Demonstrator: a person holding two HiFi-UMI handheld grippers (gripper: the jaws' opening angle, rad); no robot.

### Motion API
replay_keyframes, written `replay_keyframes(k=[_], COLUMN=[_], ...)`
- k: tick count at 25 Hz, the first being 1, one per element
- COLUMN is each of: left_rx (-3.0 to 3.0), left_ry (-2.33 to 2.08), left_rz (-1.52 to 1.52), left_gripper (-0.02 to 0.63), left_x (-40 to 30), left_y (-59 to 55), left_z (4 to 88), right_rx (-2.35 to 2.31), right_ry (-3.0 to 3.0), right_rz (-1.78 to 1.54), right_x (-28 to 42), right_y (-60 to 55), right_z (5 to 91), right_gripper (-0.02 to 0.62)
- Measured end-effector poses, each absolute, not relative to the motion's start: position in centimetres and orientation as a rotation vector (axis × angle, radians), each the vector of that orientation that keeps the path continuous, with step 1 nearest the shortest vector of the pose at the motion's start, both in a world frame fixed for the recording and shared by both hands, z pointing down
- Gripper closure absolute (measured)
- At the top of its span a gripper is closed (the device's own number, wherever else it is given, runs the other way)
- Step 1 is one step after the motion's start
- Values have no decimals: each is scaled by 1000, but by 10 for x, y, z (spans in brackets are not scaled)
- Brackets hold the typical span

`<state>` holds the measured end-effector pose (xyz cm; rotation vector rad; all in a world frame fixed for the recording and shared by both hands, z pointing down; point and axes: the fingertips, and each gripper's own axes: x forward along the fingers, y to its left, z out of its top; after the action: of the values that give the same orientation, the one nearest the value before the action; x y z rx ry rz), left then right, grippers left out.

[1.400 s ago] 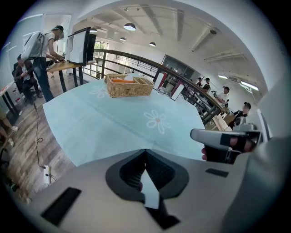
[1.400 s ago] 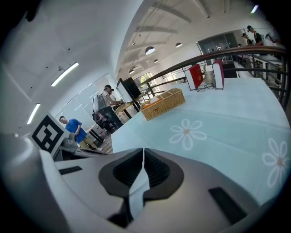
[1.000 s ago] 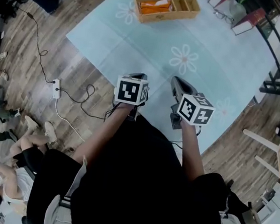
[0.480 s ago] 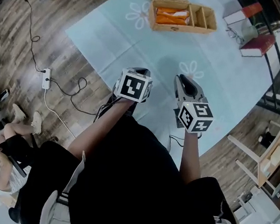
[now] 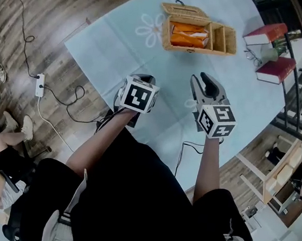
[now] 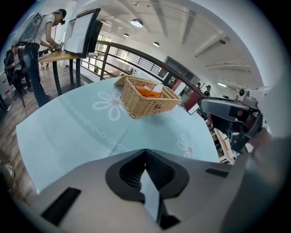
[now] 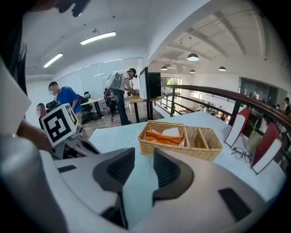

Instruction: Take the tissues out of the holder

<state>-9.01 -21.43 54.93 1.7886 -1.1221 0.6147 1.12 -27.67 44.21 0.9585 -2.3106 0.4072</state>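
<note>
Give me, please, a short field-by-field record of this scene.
holder: wicker basket with three compartments, on the tablecloth
tissues: orange pack in the largest compartment, not yet taken out
left gripper: shut, empty, short of the basket
right gripper: open, jaws have just been opening, nothing between them
nearby: red books, glasses

The left hand-held gripper (image 6: 145, 154) hangs over the pale blue table (image 6: 68, 129), jaws together, nothing between them. Farther along the table stands a wicker basket (image 6: 144, 105) with orange tissues (image 6: 149, 92) inside. The right hand-held gripper (image 6: 226, 111) hovers alongside.
</note>
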Motion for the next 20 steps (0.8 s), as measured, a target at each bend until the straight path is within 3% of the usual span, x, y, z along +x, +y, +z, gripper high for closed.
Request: replay_keyframes(k=[20], left_rx=[1775], left_ry=[-1053], left_rz=[636], left_gripper=[594], left_x=[-113], left_y=[-263], left_z=[568], right_rx=[473], right_ry=[-2109], right_rz=[8], right_x=[-61], right_y=[-404], right_z=[485], right_gripper=[340])
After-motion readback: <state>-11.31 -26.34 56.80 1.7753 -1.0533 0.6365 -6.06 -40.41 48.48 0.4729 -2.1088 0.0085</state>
